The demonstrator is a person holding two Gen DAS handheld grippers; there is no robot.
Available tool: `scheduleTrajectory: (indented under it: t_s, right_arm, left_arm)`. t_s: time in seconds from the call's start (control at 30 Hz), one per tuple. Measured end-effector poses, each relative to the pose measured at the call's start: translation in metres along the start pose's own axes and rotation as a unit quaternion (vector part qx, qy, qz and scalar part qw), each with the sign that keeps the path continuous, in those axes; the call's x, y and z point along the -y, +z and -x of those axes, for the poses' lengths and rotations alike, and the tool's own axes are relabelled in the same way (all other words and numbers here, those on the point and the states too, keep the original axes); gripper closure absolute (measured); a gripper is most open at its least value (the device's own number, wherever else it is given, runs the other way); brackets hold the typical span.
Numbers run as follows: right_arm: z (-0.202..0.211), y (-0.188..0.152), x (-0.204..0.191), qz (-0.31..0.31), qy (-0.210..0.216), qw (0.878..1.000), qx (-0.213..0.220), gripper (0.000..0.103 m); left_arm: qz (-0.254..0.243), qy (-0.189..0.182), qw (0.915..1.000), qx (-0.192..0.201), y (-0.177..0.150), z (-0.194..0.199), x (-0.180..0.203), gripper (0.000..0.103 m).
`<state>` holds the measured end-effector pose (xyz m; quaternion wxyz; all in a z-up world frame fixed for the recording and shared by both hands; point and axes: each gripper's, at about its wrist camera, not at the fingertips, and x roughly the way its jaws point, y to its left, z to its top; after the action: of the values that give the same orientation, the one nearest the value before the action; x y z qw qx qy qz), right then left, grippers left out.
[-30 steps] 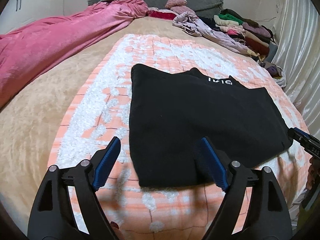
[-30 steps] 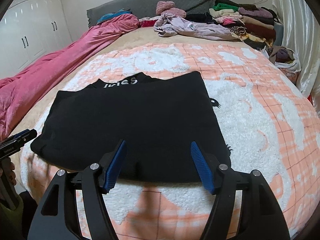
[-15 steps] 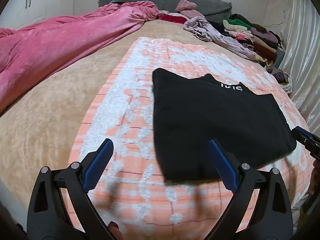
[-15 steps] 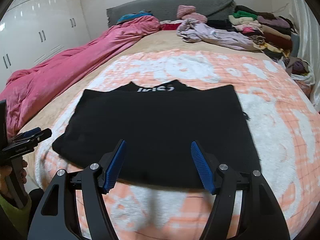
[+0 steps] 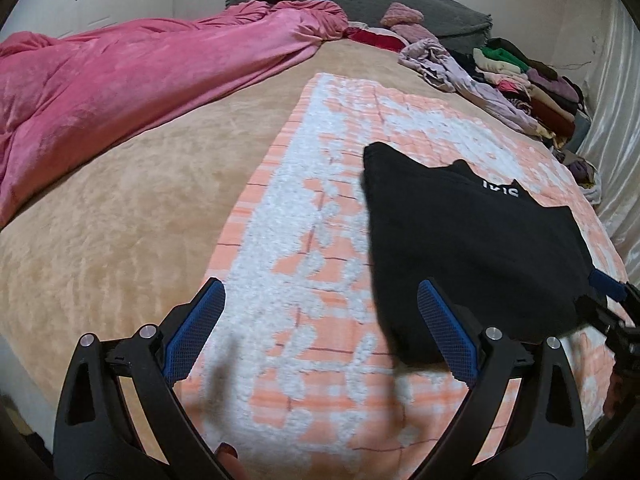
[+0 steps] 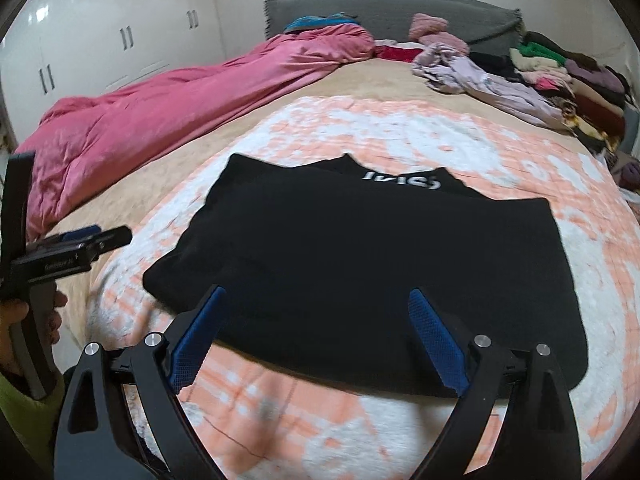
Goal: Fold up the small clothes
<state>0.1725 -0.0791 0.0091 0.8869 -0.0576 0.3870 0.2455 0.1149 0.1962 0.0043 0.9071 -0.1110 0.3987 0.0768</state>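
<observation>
A black garment (image 5: 472,248) with white lettering at its collar lies folded flat on an orange-and-white blanket (image 5: 304,240). My left gripper (image 5: 320,292) hovers wide open over bare blanket, just left of the garment's near corner, with nothing between its fingers. In the right wrist view the same garment (image 6: 360,256) fills the middle. My right gripper (image 6: 316,296) hangs above its near edge, jaws opening, and the pads are not pressing on the cloth. Each gripper shows in the other's view: the right gripper (image 5: 608,288) at the right edge, the left gripper (image 6: 80,244) at the left edge.
A pink duvet (image 5: 120,92) is bunched along the left side of the bed. Loose and stacked clothes (image 5: 520,80) pile up at the far right by the grey headboard (image 6: 400,8). White wardrobes (image 6: 100,40) stand left; a pale curtain (image 5: 616,120) hangs right.
Both grippers have slid leftward, so the garment sits further right in each view. The right jaws have spread wider apart; the left jaws also opened a little more.
</observation>
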Motion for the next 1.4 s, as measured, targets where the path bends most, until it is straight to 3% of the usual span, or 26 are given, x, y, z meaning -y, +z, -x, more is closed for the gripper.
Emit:
scheduleTrajectory:
  t_s: [0.6,1.2,1.3,1.4]
  right_arm:
    - [-0.019,-0.01,-0.052,0.066,0.028,0.997,-0.018,0.012]
    - [-0.058,-0.015,-0.103,0.182,0.001,0.983,-0.029,0.012]
    - [-0.068,-0.02,-0.114,0.215,-0.012,0.976,-0.034,0.014]
    - [-0.078,-0.026,-0.122,0.243,-0.029,0.969,-0.035,0.025]
  left_arm:
    - [0.031,0.012,0.9994,-0.006,-0.003,0.002,-0.03,0.01]
    - [0.058,0.022,0.9977,-0.028,-0.003,-0.011,-0.052,0.01]
    - [0.06,0.02,0.9974,-0.035,0.001,-0.017,-0.052,0.01]
    - [0.06,0.014,0.9973,-0.04,0.007,-0.022,-0.05,0.01]
